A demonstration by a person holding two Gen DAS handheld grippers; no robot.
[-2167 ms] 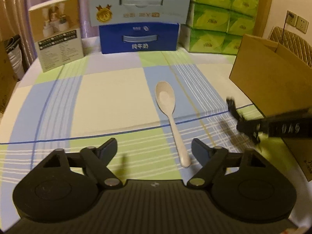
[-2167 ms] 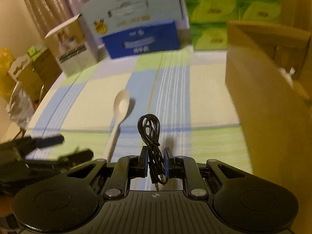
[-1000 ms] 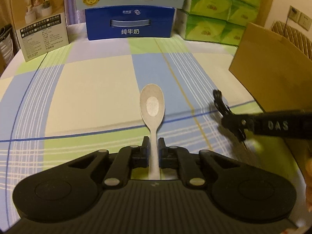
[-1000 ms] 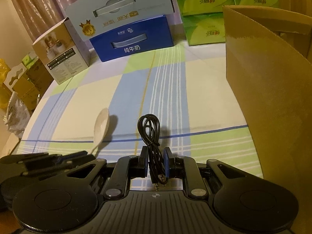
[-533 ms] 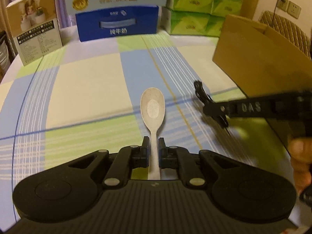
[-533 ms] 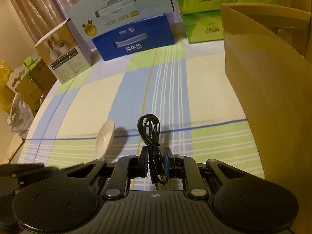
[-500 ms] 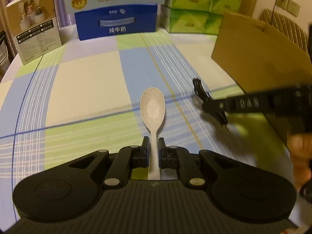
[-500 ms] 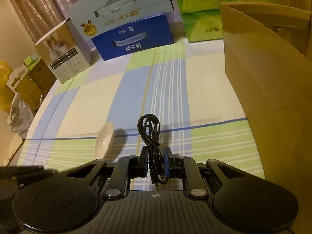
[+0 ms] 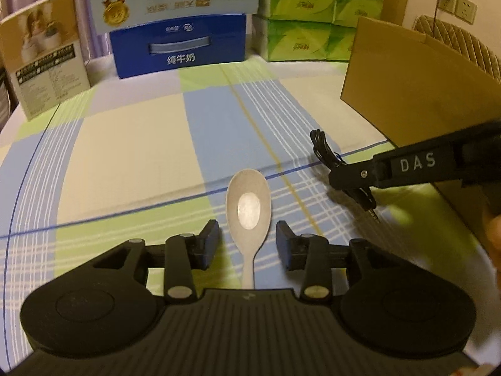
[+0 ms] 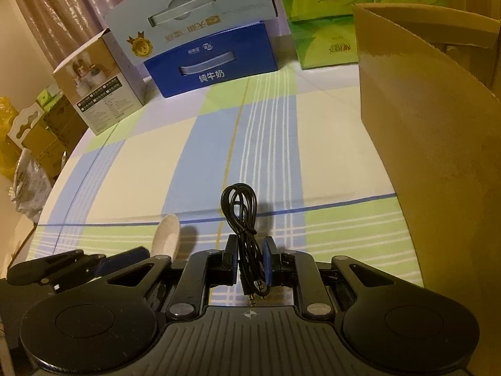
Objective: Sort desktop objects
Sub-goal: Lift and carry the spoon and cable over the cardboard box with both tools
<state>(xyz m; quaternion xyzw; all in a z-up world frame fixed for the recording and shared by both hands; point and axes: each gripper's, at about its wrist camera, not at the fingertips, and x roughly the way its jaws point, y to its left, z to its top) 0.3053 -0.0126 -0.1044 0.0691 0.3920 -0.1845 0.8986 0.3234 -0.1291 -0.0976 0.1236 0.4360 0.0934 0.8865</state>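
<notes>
A pale spoon (image 9: 249, 210) points away from me on the checked tablecloth (image 9: 131, 144), its handle running back between the fingers of my left gripper (image 9: 247, 241). That gripper is open and neither finger touches the spoon. My right gripper (image 10: 250, 260) is shut on a coiled black audio cable (image 10: 239, 213), with the plugs hanging out behind the pads. In the left wrist view the right gripper (image 9: 347, 178) hovers to the right of the spoon with the cable (image 9: 322, 147). The spoon's bowl (image 10: 167, 235) shows low left in the right wrist view.
A tall open cardboard box (image 10: 438, 156) stands close on the right, also seen as the cardboard box (image 9: 407, 100). Blue and pale milk cartons (image 9: 178, 47), green tissue packs (image 9: 307, 18) and a small product box (image 9: 47, 69) line the far edge. A hand (image 9: 491, 235) holds the right gripper.
My left gripper, shut on the spoon's handle half a second ago, has opened and let it go. The right gripper still holds the cable and has barely shifted.
</notes>
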